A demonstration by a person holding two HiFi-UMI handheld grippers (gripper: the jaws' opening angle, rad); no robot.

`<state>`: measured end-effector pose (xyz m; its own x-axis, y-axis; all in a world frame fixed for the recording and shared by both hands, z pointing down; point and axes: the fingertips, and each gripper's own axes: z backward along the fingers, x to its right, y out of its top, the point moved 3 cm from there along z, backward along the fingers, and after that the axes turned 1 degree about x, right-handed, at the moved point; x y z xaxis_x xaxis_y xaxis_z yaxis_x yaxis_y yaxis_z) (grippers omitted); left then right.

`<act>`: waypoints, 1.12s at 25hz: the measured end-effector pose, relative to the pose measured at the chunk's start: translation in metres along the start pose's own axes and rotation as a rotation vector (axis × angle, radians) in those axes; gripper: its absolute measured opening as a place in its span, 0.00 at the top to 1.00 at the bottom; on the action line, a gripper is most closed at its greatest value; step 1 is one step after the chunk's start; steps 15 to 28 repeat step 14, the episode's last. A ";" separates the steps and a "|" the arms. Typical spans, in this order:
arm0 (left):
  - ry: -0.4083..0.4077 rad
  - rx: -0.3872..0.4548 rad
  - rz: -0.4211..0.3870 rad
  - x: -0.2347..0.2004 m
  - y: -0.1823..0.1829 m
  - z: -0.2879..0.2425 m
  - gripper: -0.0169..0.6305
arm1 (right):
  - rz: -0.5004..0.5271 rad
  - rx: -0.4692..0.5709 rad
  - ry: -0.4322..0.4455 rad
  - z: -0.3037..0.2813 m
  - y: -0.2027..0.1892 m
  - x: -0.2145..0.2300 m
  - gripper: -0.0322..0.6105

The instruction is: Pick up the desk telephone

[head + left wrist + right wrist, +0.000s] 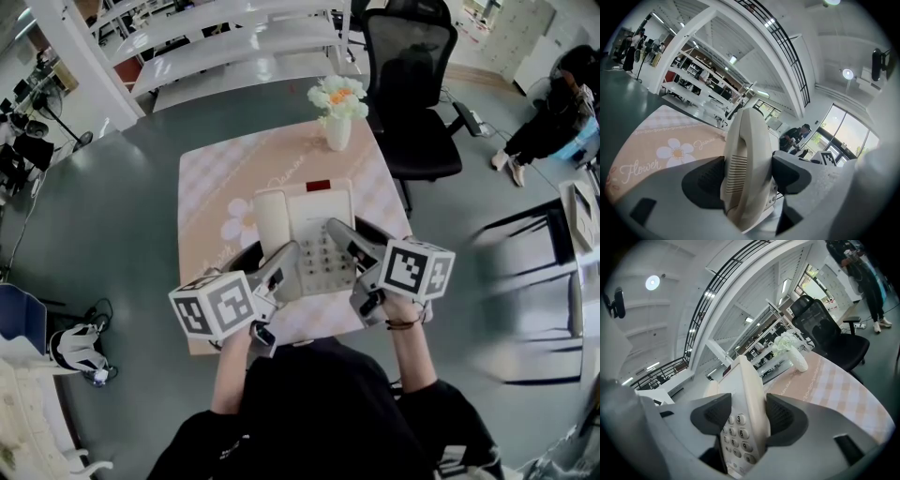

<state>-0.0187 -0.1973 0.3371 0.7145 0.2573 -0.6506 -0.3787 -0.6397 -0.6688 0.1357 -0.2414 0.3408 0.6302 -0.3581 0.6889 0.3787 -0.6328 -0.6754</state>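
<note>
In the head view, the person's left arm (232,361) and right arm (412,356) both reach forward over the near edge of the surface (211,187). The left gripper (267,262) points up and to the right. The right gripper (361,239) points up and to the left. The desk telephone (305,225) sits between them, near the middle of the pink checked surface. Each gripper has its fingers on one side of the telephone. I cannot tell if the telephone is off the surface or sitting on it. A white vase (337,131) of flowers stands at the far edge, with a black chair (412,94) behind it.

In the left gripper view, the left gripper (747,173) has the cream handset (745,154) standing between its fingers (705,183). The fingers are only as far apart as the handset is wide. Both dark pads press on it, one on each side. The surface (656,145) with its flower print lies to the left.

In the right gripper view, the right gripper (743,416) has its fingers (785,420) squeezed on the edge of the telephone (750,390). The number buttons (736,439) show just below the grip. The vase (797,359) and the chair (829,333) are farther back, on the right.
</note>
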 end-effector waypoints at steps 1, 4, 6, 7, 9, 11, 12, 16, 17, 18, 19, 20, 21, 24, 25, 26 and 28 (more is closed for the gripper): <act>0.000 0.000 -0.001 0.000 0.000 0.000 0.50 | 0.001 0.001 0.000 0.000 0.000 0.000 0.61; -0.004 -0.001 -0.004 0.001 0.001 0.000 0.50 | 0.007 0.005 -0.001 0.001 0.002 -0.001 0.61; -0.006 -0.001 -0.005 0.002 0.002 -0.001 0.50 | 0.009 0.006 -0.003 0.002 0.003 -0.001 0.61; -0.006 -0.001 -0.006 0.003 0.002 -0.001 0.50 | 0.008 0.006 -0.004 0.002 0.003 -0.001 0.61; -0.008 0.000 -0.011 0.004 0.002 -0.002 0.50 | 0.005 0.007 0.003 0.002 0.003 -0.001 0.61; -0.012 0.002 -0.015 0.007 0.004 -0.002 0.50 | 0.001 0.010 0.024 0.001 0.003 -0.003 0.61; -0.013 0.002 -0.016 0.007 0.004 -0.002 0.50 | 0.000 0.011 0.026 0.001 0.003 -0.003 0.61; -0.013 0.000 -0.016 0.008 0.004 -0.001 0.50 | 0.002 0.010 0.014 0.003 0.003 -0.003 0.61; -0.013 0.000 -0.016 0.008 0.004 -0.001 0.50 | 0.002 0.010 0.014 0.003 0.003 -0.003 0.61; -0.013 0.000 -0.016 0.008 0.004 -0.001 0.50 | 0.002 0.010 0.014 0.003 0.003 -0.003 0.61; -0.013 0.000 -0.016 0.008 0.004 -0.001 0.50 | 0.002 0.010 0.014 0.003 0.003 -0.003 0.61; -0.013 0.000 -0.016 0.008 0.004 -0.001 0.50 | 0.002 0.010 0.014 0.003 0.003 -0.003 0.61; -0.013 0.000 -0.016 0.008 0.004 -0.001 0.50 | 0.002 0.010 0.014 0.003 0.003 -0.003 0.61; -0.013 0.000 -0.016 0.008 0.004 -0.001 0.50 | 0.002 0.010 0.014 0.003 0.003 -0.003 0.61; -0.013 0.000 -0.016 0.008 0.004 -0.001 0.50 | 0.002 0.010 0.014 0.003 0.003 -0.003 0.61; -0.013 0.000 -0.016 0.008 0.004 -0.001 0.50 | 0.002 0.010 0.014 0.003 0.003 -0.003 0.61; -0.013 0.000 -0.016 0.008 0.004 -0.001 0.50 | 0.002 0.010 0.014 0.003 0.003 -0.003 0.61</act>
